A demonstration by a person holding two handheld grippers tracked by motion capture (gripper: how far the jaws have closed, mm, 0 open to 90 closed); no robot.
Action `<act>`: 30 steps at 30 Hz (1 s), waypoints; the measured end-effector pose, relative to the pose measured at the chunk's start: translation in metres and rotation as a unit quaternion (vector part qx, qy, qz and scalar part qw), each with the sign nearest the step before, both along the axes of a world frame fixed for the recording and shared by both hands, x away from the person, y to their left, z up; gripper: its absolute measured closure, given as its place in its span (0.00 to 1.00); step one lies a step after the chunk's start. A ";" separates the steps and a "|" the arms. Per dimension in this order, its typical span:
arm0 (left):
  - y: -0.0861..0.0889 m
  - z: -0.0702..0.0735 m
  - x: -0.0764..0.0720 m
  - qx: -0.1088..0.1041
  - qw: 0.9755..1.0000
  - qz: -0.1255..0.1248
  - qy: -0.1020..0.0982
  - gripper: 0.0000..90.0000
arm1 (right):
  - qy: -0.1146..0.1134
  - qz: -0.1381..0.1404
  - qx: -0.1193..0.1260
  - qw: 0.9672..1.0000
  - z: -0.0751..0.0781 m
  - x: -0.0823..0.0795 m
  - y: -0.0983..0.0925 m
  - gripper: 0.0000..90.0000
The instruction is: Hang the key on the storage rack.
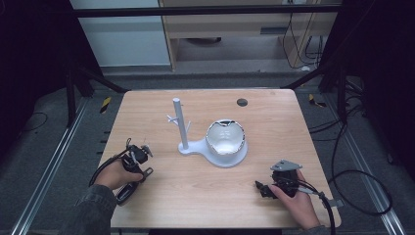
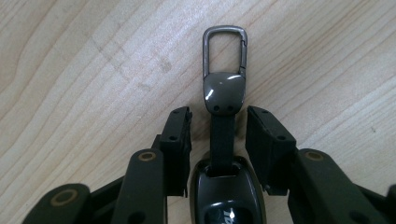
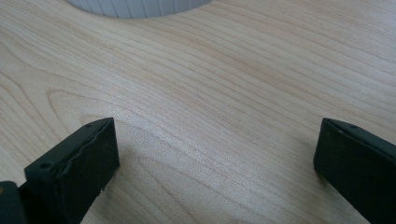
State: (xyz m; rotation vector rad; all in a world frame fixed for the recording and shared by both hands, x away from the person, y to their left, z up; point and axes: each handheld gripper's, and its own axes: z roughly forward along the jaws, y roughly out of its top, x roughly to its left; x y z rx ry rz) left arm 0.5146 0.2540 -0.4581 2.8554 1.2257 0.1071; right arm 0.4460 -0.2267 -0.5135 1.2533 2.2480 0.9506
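the left gripper (image 2: 218,128) is straddling the key fob (image 2: 225,186) strap, pads not pressing; the right gripper (image 3: 215,158) is gaping wide over the table (image 3: 210,84).

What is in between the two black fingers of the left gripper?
In the left gripper view, a key fob's black strap lies between the left gripper's jaws, with gaps on both sides; its metal clip pokes out beyond.
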 end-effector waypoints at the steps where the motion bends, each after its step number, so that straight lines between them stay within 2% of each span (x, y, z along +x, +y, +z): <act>1: 0.000 0.000 0.000 -0.001 1.000 0.001 0.000 0.67 | 0.000 0.000 0.000 1.000 0.000 0.000 0.000 0.01; 5: 0.001 0.000 0.001 -0.002 1.000 0.003 0.001 0.73 | 0.003 -0.002 0.003 1.000 0.000 0.000 0.000 0.01; 15: 0.007 0.001 0.001 -0.007 1.000 0.009 0.005 0.76 | 0.004 -0.002 0.003 1.000 0.000 0.000 0.000 0.01; 19: 0.007 0.001 0.000 -0.009 1.000 0.007 0.007 0.83 | 0.004 -0.002 0.003 1.000 0.000 0.000 0.000 0.01; 23: 0.006 -0.001 0.000 -0.010 1.000 0.005 0.008 0.86 | 0.003 -0.002 0.003 1.000 0.000 0.000 0.000 0.01; 26: 0.006 0.000 -0.001 -0.014 1.000 0.003 0.007 0.88 | 0.003 -0.002 0.003 1.000 0.000 0.000 0.000 0.01; 29: 0.007 0.005 -0.005 -0.014 1.000 -0.001 -0.006 0.88 | 0.004 -0.002 0.003 1.000 0.000 0.000 0.000 0.01; 30: 0.009 0.009 -0.007 -0.020 1.000 -0.004 -0.011 0.89 | 0.003 -0.002 0.003 1.000 0.000 0.000 0.000 0.01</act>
